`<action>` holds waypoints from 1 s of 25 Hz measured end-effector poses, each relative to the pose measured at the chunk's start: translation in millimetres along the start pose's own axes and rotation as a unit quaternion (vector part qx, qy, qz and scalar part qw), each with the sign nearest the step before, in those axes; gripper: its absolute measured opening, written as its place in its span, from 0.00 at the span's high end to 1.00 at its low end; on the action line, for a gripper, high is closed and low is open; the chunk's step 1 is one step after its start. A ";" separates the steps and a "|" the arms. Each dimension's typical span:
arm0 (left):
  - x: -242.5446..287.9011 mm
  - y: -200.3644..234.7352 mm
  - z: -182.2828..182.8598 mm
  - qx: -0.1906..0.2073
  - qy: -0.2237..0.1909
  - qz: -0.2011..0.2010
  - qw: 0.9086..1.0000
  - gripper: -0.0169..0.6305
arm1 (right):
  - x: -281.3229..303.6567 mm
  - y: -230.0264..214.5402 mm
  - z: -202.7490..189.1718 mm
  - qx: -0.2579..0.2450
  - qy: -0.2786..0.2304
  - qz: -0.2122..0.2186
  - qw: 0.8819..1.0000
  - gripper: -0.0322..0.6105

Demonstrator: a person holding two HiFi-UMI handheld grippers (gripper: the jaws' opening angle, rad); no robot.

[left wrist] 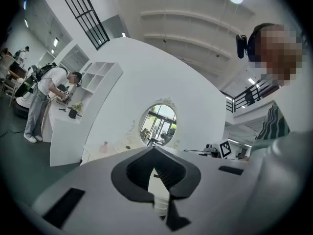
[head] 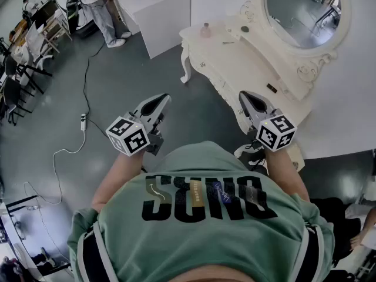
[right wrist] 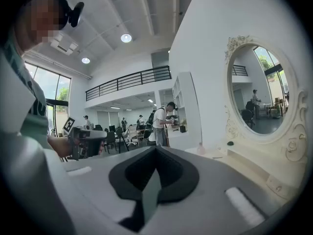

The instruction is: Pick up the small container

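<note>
well beyond right gripper (head: 247, 98) — small container (head: 205, 30), untouched

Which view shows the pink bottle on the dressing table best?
Head view: the pink bottle stands clear on the dressing table's far end. Both gripper views show it only small and distant.

An ornate cream-white dressing table (head: 252, 63) with curved legs carries an oval carved-frame mirror (head: 301, 7). Left of it, a person in grey trousers (head: 104, 10) stands at a plain white counter (head: 164, 22), and a thin dark cable (head: 86, 78) trails across the grey floor (head: 135, 75).
</note>
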State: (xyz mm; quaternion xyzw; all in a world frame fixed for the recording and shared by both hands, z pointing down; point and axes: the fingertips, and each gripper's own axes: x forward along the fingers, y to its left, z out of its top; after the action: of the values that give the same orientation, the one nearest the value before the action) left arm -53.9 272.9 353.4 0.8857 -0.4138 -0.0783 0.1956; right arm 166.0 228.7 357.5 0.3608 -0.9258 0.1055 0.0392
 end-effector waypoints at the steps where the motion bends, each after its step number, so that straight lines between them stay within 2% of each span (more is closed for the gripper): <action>1: 0.1 0.0 0.3 0.000 0.000 0.000 1.000 0.97 | 0.1 -0.2 0.4 0.000 0.000 0.000 1.000 0.94; 16: 18.8 -19.2 1.6 0.014 -0.003 0.009 1.000 0.97 | -12.2 -17.1 5.5 -0.006 -0.008 0.005 1.000 0.94; 25: 45.5 -48.3 -8.8 0.018 -0.011 0.028 0.999 0.97 | -36.3 -41.8 -1.2 -0.018 0.003 0.032 0.999 0.94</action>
State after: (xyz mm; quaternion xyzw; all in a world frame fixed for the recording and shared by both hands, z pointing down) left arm 12.0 268.7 342.7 0.8762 -0.4419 -0.0751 0.1770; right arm 221.0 222.9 360.2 0.3301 -0.9384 0.0914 0.0452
